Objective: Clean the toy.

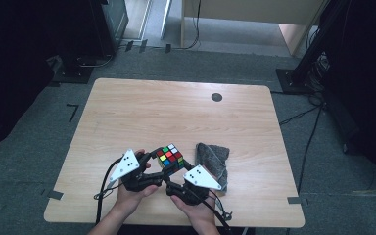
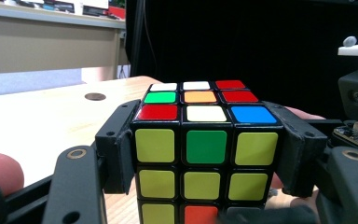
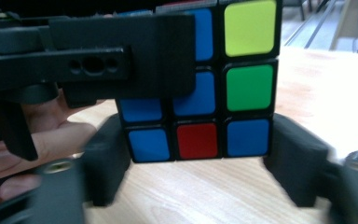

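Fig.: multicoloured 3x3 puzzle cube w/ black frame (image 1: 170,156) held above the light wooden bench (image 1: 176,112), near its front edge, approx. mid-width. Left hand-held gripper (image 1: 152,163) clamps the cube: black pads pressed flat vs. both side faces (left gripper view), yellow/green face toward camera. Right hand-held gripper (image 1: 172,182) at the cube's bottom layer; jaws at mid width, bracketing blue/red row. Left pad looks touching or nearly so, a sliver of gap shows at the right pad, so grip not confirmed; view blurred. Crumpled dark grey cloth (image 1: 214,162) lies just right of the cube, close to right hand. Back half and left side of bench are bare; small dark round hole (image 1: 217,97) near far edge. Both hands sit near the front edge.
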Demonstrator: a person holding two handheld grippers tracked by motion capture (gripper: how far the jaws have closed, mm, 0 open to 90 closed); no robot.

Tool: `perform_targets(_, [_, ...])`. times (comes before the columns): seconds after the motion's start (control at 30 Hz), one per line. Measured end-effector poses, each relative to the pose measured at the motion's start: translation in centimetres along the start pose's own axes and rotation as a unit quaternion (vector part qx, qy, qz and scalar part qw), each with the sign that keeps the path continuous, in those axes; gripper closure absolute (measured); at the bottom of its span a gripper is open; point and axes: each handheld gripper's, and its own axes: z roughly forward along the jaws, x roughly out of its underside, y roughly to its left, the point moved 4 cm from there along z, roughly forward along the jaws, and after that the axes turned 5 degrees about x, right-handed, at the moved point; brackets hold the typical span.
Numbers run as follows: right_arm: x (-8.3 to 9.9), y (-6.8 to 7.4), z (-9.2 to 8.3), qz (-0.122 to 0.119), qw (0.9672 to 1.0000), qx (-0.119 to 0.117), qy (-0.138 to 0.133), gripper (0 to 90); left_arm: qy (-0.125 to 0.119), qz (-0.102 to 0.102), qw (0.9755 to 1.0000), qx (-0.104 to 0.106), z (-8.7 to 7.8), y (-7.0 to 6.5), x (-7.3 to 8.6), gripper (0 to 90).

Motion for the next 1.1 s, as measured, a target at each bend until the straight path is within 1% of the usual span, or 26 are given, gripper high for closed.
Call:
perform_targets(0.1, [0.0,0.1,-0.1,-0.014,0.9999,0.008,0.000,33.9,0.003,-0.005,1.0000,0.003,0.0,0.1,0.1,34.2])
perform_targets(0.17, [0.0,0.1,-0.1,-0.014,0.9999,0.008,-0.001,34.2,0.003,-0.008,0.9999,0.006,-0.1,0.2,0.1,34.1])
perform_targets(0.23, [0.0,0.1,-0.2,-0.014,0.9999,0.007,0.000,34.4,0.003,-0.016,0.9998,0.011,-0.1,0.3,0.0,34.0])
perform_targets(0.33, [-0.1,0.1,-0.3,-0.021,0.9997,0.008,-0.001,34.5,0.002,-0.023,0.9996,0.018,-0.1,0.5,0.0,33.8])
perform_targets(0.4, [-0.1,0.0,-0.3,-0.022,0.9997,0.008,0.001,34.5,0.002,-0.022,0.9996,0.018,-0.1,0.5,0.0,33.5])
perform_targets(0.43, [-0.1,0.0,-0.3,-0.022,0.9997,0.006,0.003,34.6,0.000,-0.021,0.9997,0.012,-0.1,0.5,-0.1,32.2])
perform_targets(0.47, [-0.1,0.0,-0.3,-0.023,0.9997,0.007,0.005,34.6,-0.004,-0.022,0.9997,0.008,-0.3,0.7,-0.2,28.7])
perform_targets(0.53, [0.0,-0.4,-0.2,-0.018,0.9996,0.014,0.015,34.6,-0.010,-0.026,0.9996,0.010,-0.6,0.9,-0.7,22.1])
perform_targets(0.6, [0.0,-1.1,-0.1,-0.009,0.9996,0.016,0.023,34.6,-0.017,-0.025,0.9995,0.009,-1.0,1.3,-1.1,18.8])
perform_targets(0.73, [-0.2,-2.5,-0.2,-0.004,0.9989,0.019,0.043,34.6,-0.028,-0.022,0.9993,0.011,-2.1,2.5,-1.7,17.5])
perform_targets(0.77, [-0.4,-2.9,-0.3,-0.003,0.9987,0.021,0.047,34.6,-0.026,-0.020,0.9994,0.010,-2.4,2.8,-1.7,17.5])
perform_targets(0.87, [-1.0,-4.0,-0.7,0.000,0.9984,0.018,0.054,34.6,-0.015,0.003,0.9999,-0.001,-2.9,3.7,-1.4,17.6])
perform_targets(0.93, [-1.5,-4.4,-1.0,-0.003,0.9980,0.010,0.062,34.6,0.001,0.035,0.9992,-0.017,-3.0,4.0,-1.0,17.7])
perform_targets(0.97, [-1.8,-4.5,-1.1,-0.006,0.9979,0.008,0.063,34.6,0.010,0.053,0.9983,-0.023,-3.0,4.1,-0.7,17.7])
perform_targets(1.03, [-2.4,-4.7,-1.5,-0.009,0.9978,0.001,0.065,34.6,0.027,0.088,0.9951,-0.033,-2.8,3.9,-0.3,17.8])
perform_targets(1.1, [-2.9,-4.8,-1.8,-0.008,0.9977,-0.009,0.066,34.6,0.048,0.125,0.9900,-0.045,-2.4,3.6,0.2,17.5])
